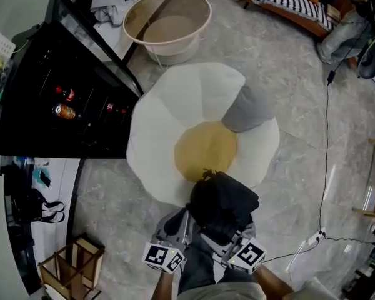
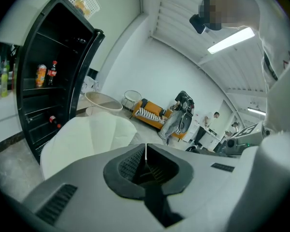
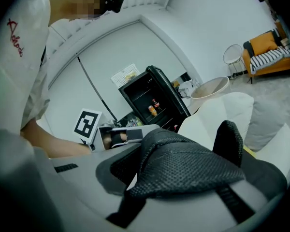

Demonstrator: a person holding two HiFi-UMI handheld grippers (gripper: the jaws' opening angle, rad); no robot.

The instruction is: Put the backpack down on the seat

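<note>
Black backpack (image 1: 222, 205) hangs at the six o'clock edge of the white seat (image 1: 169, 124), just short of its yellow centre (image 1: 206, 149). Lowering it onto the seat and letting go are both yet to come. Right gripper (image 3: 135, 175) fingers clamp its mesh strap (image 3: 183, 166). Left gripper (image 2: 145, 161) fingers are pinched together, apparently on a thin dark strap. Whether the bag's underside already touches the seat is hidden beneath it.

I am standing over a grey marbled floor (image 1: 287, 74), a black drinks cabinet (image 1: 44, 86) sitting left, an orange sofa (image 1: 281, 5) lying beyond.
</note>
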